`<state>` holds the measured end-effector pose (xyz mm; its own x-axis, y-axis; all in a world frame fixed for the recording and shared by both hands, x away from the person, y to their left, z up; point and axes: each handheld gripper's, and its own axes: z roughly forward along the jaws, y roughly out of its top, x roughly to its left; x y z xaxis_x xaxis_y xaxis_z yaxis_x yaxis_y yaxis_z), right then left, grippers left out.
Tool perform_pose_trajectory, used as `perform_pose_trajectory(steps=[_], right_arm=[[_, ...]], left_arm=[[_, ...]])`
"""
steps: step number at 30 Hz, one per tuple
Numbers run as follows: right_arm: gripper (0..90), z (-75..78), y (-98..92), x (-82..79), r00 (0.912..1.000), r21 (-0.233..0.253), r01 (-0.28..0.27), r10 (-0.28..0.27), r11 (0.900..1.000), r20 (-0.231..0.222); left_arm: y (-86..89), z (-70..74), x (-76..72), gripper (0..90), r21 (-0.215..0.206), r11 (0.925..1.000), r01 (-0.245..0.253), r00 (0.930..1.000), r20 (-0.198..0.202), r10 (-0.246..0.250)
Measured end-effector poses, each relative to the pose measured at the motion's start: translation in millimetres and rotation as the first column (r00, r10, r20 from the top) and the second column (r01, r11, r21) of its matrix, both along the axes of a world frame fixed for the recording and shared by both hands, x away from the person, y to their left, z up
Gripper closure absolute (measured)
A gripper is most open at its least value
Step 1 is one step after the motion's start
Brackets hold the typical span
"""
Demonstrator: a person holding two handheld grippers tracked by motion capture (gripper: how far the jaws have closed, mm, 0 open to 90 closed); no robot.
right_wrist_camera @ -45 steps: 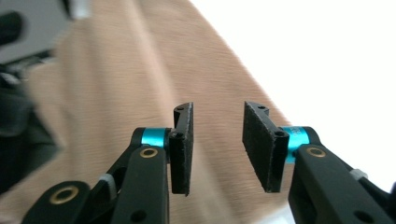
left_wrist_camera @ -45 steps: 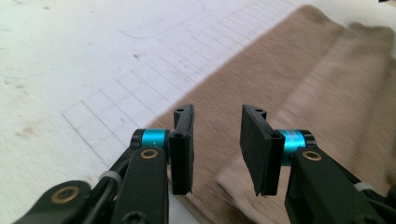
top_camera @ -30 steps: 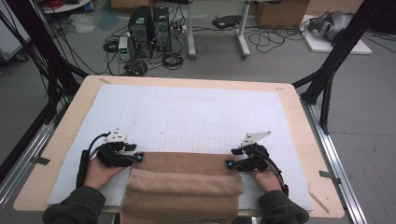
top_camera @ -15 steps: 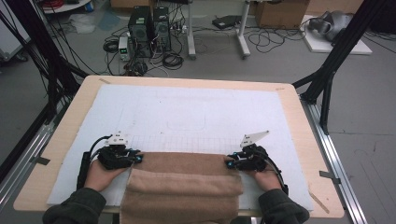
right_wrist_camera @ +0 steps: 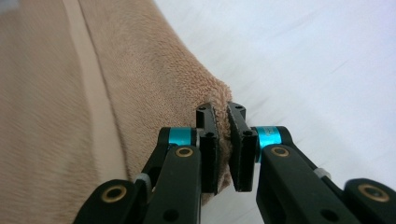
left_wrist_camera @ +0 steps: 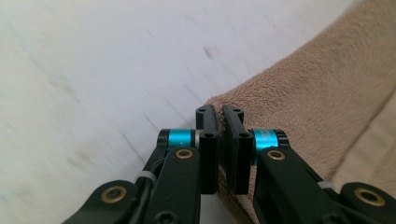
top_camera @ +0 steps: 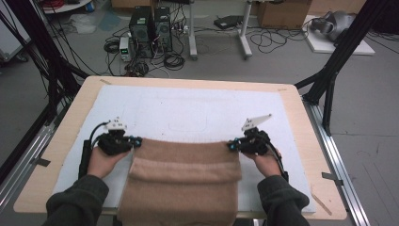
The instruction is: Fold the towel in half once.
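Observation:
A tan terry towel (top_camera: 183, 174) lies on the white mat (top_camera: 188, 108) and hangs over the table's near edge, with a pale woven band across it. My left gripper (top_camera: 136, 141) is shut on the towel's far left corner (left_wrist_camera: 219, 103); the cloth is pinched between its black pads (left_wrist_camera: 208, 140). At the far right corner (right_wrist_camera: 219, 100) my right gripper (top_camera: 231, 146) is shut on the towel (right_wrist_camera: 93, 116) the same way. Both corners sit just above the mat, and the far hem runs straight between the two grippers.
The wooden table (top_camera: 291, 108) carries the white mat, bare beyond the towel. Black frame posts (top_camera: 329, 80) stand at the table's right and left. On the floor behind are computer towers (top_camera: 150, 23), cables and boxes.
Both grippers have carried the towel's far edge forward, away from the person, so more of the towel lies on the mat. Their grip on the corners is unchanged.

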<state>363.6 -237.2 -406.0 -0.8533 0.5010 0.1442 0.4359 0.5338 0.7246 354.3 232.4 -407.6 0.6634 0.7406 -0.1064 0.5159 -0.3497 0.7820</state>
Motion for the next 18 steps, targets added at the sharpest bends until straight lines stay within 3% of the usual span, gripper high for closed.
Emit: perform_pose_trajectory(steps=[2, 5, 7, 9, 11, 13, 15, 17, 18], right_arm=[[84.5, 18.2, 0.0, 15.2, 0.9987, 0.001, 0.030, -0.030, 1.000, 0.042], [84.6, 51.4, 4.2, 38.9, 0.9917, -0.021, 0.062, -0.060, 0.998, 0.114], [84.7, 76.0, 6.7, 53.5, 0.9832, -0.028, 0.085, -0.080, 0.996, 0.164], [84.7, 100.4, 6.3, 68.0, 0.9728, -0.021, 0.110, -0.103, 0.994, 0.208], [82.4, 121.1, 1.9, 78.5, 0.9618, 0.013, 0.138, -0.137, 0.990, 0.237], [56.7, 125.8, -3.2, 86.2, 0.9525, 0.053, 0.182, -0.190, 0.982, 0.238], [52.0, 115.2, -7.4, 90.8, 0.9614, 0.044, 0.209, -0.213, 0.977, 0.174], [50.8, 98.0, -9.0, 86.7, 0.9661, -0.001, 0.209, -0.206, 0.978, 0.156], [50.1, 88.6, -10.1, 83.5, 0.9685, 0.001, 0.205, -0.203, 0.979, 0.145]], left_arm=[[2.2, 18.4, 17.9, 85.7, -0.032, 0.9990, -0.032, 0.9993, 0.017, 0.033], [-3.1, 54.3, 43.4, 85.7, 0.008, 0.9982, -0.059, 0.9951, 0.080, 0.058], [-8.1, 82.5, 59.5, 85.8, 0.035, 0.9961, -0.082, 0.9887, 0.129, 0.077], [-9.4, 112.1, 74.0, 85.8, 0.006, 0.9955, -0.095, 0.9818, 0.166, 0.093], [-13.0, 127.9, 82.7, 83.8, -0.002, 0.9937, -0.112, 0.9747, 0.194, 0.111], [-15.5, 126.0, 87.4, 64.0, 0.038, 0.9867, -0.158, 0.9724, 0.180, 0.149], [-12.2, 111.9, 87.1, 61.3, 0.033, 0.9885, -0.148, 0.9789, 0.148, 0.141], [-8.5, 93.8, 82.8, 60.3, 0.026, 0.9903, -0.136, 0.9837, 0.122, 0.132], [-6.7, 84.1, 80.1, 59.3, 0.020, 0.9912, -0.131, 0.9866, 0.101, 0.128]])
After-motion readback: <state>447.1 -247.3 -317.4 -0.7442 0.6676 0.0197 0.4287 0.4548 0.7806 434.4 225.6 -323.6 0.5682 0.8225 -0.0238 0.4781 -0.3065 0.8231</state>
